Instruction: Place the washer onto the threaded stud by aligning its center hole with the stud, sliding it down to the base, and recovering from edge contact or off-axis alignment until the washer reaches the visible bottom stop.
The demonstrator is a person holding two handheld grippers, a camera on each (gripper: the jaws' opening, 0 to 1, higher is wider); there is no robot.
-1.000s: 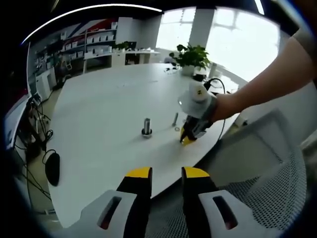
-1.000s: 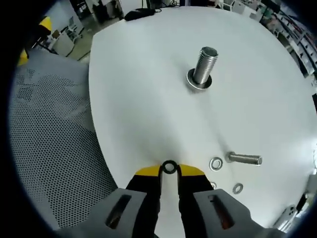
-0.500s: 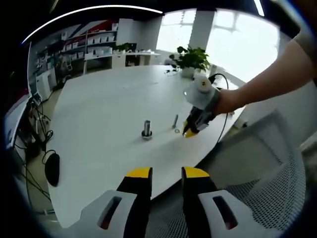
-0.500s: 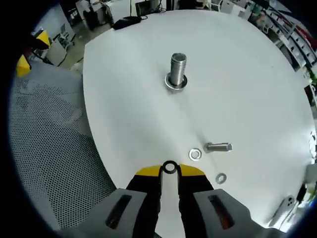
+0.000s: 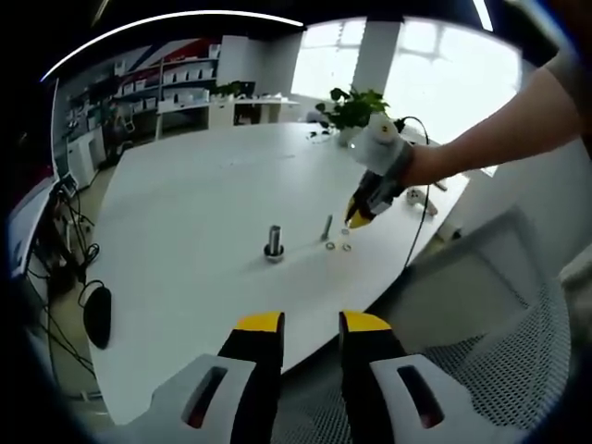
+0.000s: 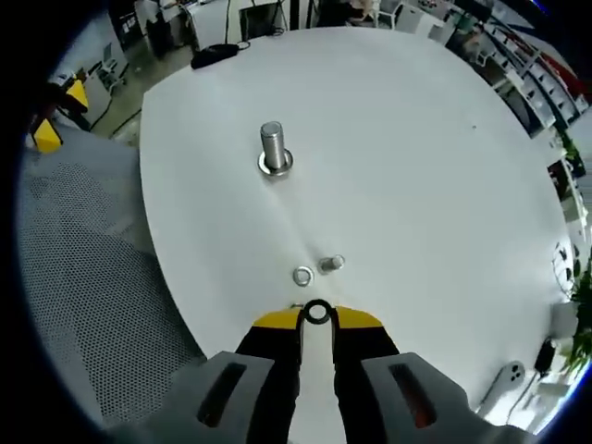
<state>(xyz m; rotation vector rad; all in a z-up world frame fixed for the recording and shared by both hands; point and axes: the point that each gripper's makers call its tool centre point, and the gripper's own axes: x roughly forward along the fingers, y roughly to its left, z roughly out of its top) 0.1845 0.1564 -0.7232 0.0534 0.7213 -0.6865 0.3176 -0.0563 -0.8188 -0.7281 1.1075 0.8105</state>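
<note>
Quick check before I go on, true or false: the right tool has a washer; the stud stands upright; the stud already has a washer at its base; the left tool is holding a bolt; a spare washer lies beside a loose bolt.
1. The right tool grips a washer. True.
2. The stud stands upright on the table. True.
3. The held washer is already on the stud. False: it is at the tool tips, well short of the stud.
4. The left tool holds a bolt. False: nothing is between its tips.
5. A spare washer lies beside a loose bolt. True.
</note>
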